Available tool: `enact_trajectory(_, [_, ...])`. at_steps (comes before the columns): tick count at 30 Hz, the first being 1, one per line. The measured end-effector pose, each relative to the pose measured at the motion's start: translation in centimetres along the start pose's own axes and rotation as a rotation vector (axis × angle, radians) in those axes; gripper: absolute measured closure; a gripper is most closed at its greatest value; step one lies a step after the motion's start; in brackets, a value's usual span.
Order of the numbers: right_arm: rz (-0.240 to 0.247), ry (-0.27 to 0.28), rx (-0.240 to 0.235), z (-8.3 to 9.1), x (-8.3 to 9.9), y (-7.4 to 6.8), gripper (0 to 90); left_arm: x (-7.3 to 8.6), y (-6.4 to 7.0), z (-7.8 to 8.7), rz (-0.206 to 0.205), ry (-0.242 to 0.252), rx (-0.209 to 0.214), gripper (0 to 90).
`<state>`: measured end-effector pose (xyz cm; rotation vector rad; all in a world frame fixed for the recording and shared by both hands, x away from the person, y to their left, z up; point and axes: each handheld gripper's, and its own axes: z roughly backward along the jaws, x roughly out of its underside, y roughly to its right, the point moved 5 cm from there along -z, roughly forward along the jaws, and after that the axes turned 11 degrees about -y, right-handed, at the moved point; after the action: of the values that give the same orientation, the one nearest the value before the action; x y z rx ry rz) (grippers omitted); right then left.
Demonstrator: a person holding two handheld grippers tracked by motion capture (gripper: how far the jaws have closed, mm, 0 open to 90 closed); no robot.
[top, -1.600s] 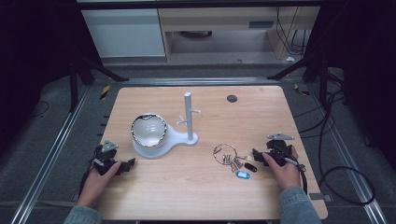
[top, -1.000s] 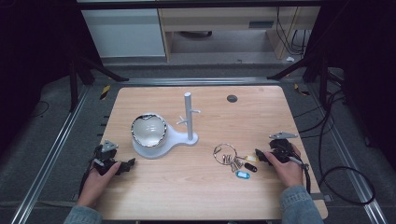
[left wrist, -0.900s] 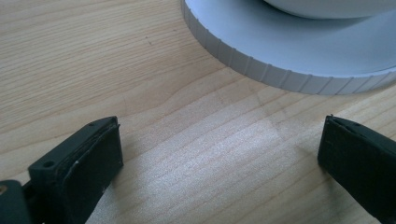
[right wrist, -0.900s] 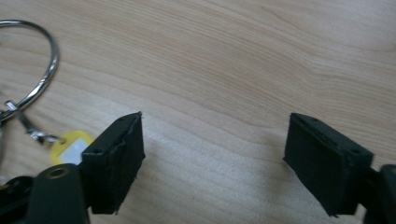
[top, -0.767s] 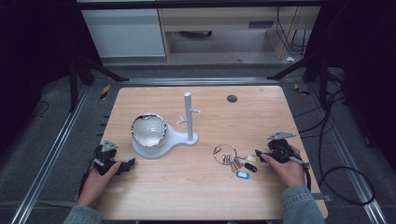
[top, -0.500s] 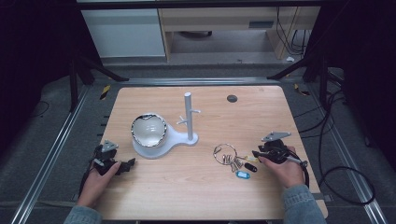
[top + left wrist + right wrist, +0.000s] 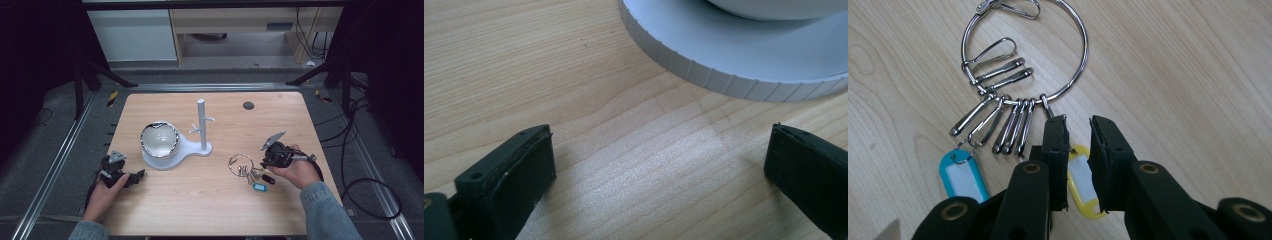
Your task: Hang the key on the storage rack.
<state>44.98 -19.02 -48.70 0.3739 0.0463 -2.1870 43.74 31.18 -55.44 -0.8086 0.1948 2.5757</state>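
The key ring [image 7: 1024,52] lay flat on the wooden desk [image 7: 310,120], right of the white stand [image 7: 200,145] and just in front of the person's right hand; a row of metal clips [image 7: 998,125] hung from the ring's near side, with a blue tag [image 7: 962,176] at the left and a yellow tag [image 7: 1080,180] beside it. The right gripper [image 7: 1078,127] sat low over the yellow tag; its fingers [image 7: 1055,150] were drawn narrow, a thin gap between them, the tag showing through that gap; whether they touched it could not be told. In the high view the ring [image 7: 239,165] lay just left of the right gripper [image 7: 270,159]. The left gripper [image 7: 659,155] rested near the desk's left front edge; its fingers [image 7: 519,170] stood wide apart with bare wood between them, the ridged rim of the stand's base [image 7: 724,75] just ahead. A shiny bowl [image 7: 159,139] sat on that base.
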Motion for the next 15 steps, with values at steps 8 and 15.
enact_trajectory(8, [0.096,-0.126,-0.024,-0.7,-2.1,-0.2,77.3,0.0,0.0,0.0,0.003,0.000,0.001,0.0])
enact_trajectory(15, [0.163,-0.212,-0.025,-1.7,-3.1,-0.4,78.0,0.0,0.0,0.0,0.003,0.000,0.001,0.0])
